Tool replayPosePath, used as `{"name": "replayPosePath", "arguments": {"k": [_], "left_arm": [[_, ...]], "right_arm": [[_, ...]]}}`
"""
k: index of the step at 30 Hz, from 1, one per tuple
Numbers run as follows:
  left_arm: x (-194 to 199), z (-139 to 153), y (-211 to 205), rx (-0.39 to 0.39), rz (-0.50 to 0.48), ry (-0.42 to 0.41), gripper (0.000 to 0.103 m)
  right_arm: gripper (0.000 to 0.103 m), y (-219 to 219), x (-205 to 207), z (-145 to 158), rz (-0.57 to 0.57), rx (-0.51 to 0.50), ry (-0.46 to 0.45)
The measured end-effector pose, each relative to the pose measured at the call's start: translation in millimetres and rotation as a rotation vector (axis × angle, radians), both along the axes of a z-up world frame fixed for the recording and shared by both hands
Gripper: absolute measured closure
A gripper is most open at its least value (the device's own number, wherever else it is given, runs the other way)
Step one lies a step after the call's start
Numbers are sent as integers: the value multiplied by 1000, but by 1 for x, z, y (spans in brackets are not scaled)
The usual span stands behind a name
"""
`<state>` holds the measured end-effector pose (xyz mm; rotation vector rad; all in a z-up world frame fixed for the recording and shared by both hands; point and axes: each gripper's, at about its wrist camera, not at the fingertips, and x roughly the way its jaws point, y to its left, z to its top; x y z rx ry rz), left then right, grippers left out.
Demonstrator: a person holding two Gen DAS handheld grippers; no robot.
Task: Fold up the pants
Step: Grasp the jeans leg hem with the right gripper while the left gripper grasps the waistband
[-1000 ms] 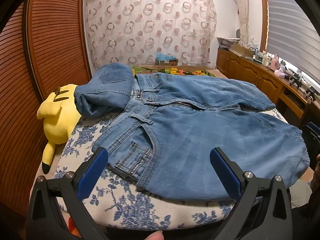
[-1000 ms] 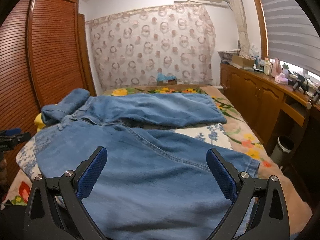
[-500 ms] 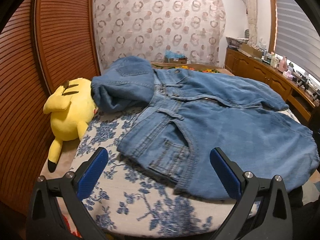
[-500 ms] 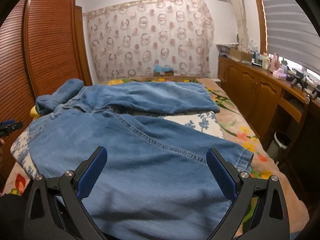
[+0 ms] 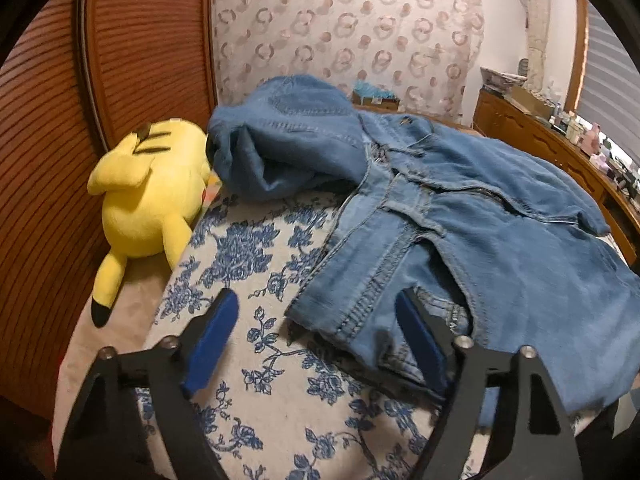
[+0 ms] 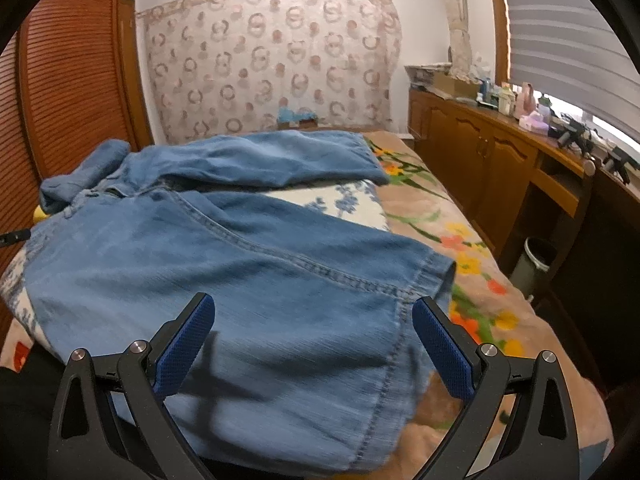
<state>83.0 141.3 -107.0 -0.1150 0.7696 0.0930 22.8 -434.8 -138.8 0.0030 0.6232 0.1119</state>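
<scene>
Blue denim pants (image 5: 500,248) lie spread on a bed. In the left wrist view the waistband corner (image 5: 320,308) sits between the fingers of my open left gripper (image 5: 320,336), whose right pad is over the denim near a pocket. In the right wrist view one leg (image 6: 248,280) runs toward me and its hem (image 6: 424,280) lies just ahead of my open right gripper (image 6: 310,340), which hovers over the cloth. The other leg (image 6: 272,160) lies further back.
A yellow plush toy (image 5: 148,196) lies at the bed's left edge against a slatted wooden wardrobe (image 5: 132,48). A blue-flowered white cloth (image 5: 256,264) covers the bed under the pants. Wooden cabinets (image 6: 480,148) and a small bin (image 6: 532,260) stand to the right.
My left gripper has moved left and closer to the waistband corner. My right gripper has moved forward and down toward the near leg's hem. The pants lie as before.
</scene>
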Motion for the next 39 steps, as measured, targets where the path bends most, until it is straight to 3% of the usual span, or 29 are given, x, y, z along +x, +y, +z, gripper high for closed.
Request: {"name": "replayPosePath", "arguments": {"k": [11, 15, 17, 21, 25, 26, 27, 34, 39], "left_arm": [[5, -18, 0, -8, 2, 46, 28], [3, -18, -1, -9, -11, 37, 35], [2, -18, -2, -13, -19, 32, 44], [3, -15, -7, -24, -31, 29, 59], [1, -12, -8, -56, -49, 20, 84], [0, -10, -10, -57, -53, 15, 88], [-1, -9, -11, -58, -56, 9, 90], [-17, 18, -13, -66, -62, -69, 96], [-37, 51, -18, -63, -77, -150, 97]], "right_arm": [[10, -27, -3, -14, -13, 5, 64], [19, -26, -1, -18, 11, 14, 86], [22, -25, -1, -18, 6, 6, 85], [38, -28, -2, -17, -7, -9, 80], [60, -32, -2, -14, -25, -36, 70], [79, -33, -2, -13, -29, -50, 65], [87, -33, -1, -12, -28, -58, 67], [96, -31, 0, 9, 18, -50, 27], [98, -22, 8, 46, 53, -72, -54]]}}
